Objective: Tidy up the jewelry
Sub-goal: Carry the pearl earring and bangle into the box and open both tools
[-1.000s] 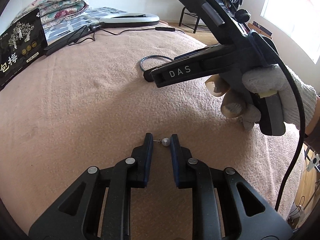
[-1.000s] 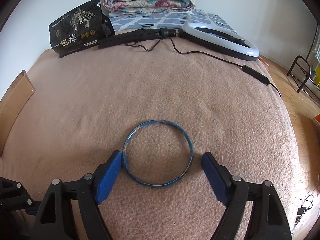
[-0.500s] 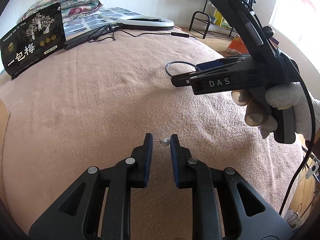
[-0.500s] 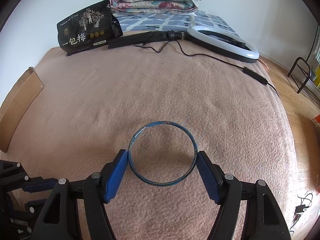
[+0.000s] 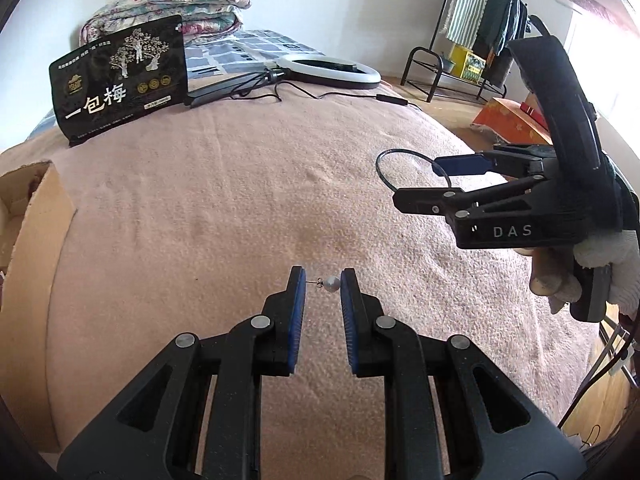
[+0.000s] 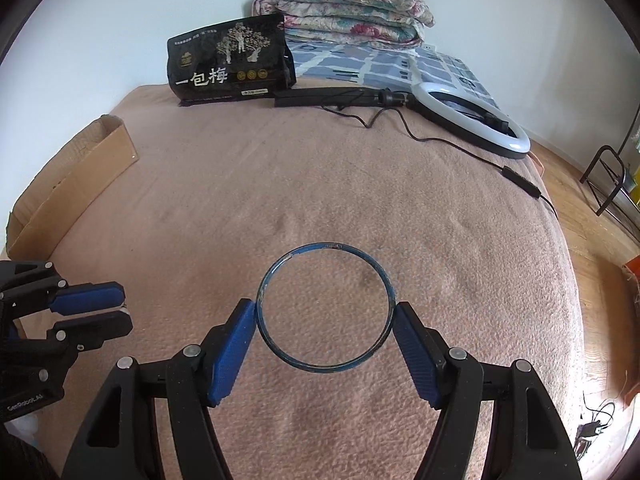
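Note:
A pearl stud earring is pinched between the blue pads of my left gripper, pearl against the right pad and post against the left, held above the pink blanket. My right gripper is shut across a thin blue bangle, one pad on each side of the ring, which hangs off the blanket. From the left wrist view the right gripper is at the right with the bangle in it, held by a gloved hand. The left gripper shows at the lower left of the right wrist view.
An open cardboard box stands at the bed's left edge. At the far end lie a black snack bag, a ring light with its cable, and folded quilts. A metal rack stands on the wood floor to the right.
The right pads closed onto the bangle. Both grippers then rose off the blanket with their items and swung left, bringing the cardboard box into view.

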A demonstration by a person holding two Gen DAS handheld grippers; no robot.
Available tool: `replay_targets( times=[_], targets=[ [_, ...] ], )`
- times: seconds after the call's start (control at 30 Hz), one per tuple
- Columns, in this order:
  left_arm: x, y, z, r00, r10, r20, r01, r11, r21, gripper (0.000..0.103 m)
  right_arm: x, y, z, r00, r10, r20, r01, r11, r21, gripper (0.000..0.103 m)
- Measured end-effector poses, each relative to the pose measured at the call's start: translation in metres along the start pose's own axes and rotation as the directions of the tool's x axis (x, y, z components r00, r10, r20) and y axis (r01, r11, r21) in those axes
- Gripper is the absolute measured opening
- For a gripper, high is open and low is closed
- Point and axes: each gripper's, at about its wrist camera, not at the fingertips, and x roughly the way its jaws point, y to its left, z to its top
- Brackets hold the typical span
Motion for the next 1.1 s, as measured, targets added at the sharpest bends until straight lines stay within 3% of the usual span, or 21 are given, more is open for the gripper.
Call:
replay_targets(
  times=[0.57,1.1],
  targets=[
    [-0.081,0.069,-0.011,0.991,0.097,0.093,-0.087,0.99,-0.108,0.017,-0.053,0.078,0.034,0.995,0.055,0.077,-0.048,0.994,-0.098,0.072],
    [-0.148,0.156,-0.031,0.96,0.246,0.135,-0.213,0.953,-0.217,0.017,-0.055,0.164,0.078,0.986,0.128,0.109,-0.104,0.974,-0.204,0.072]
  ],
)
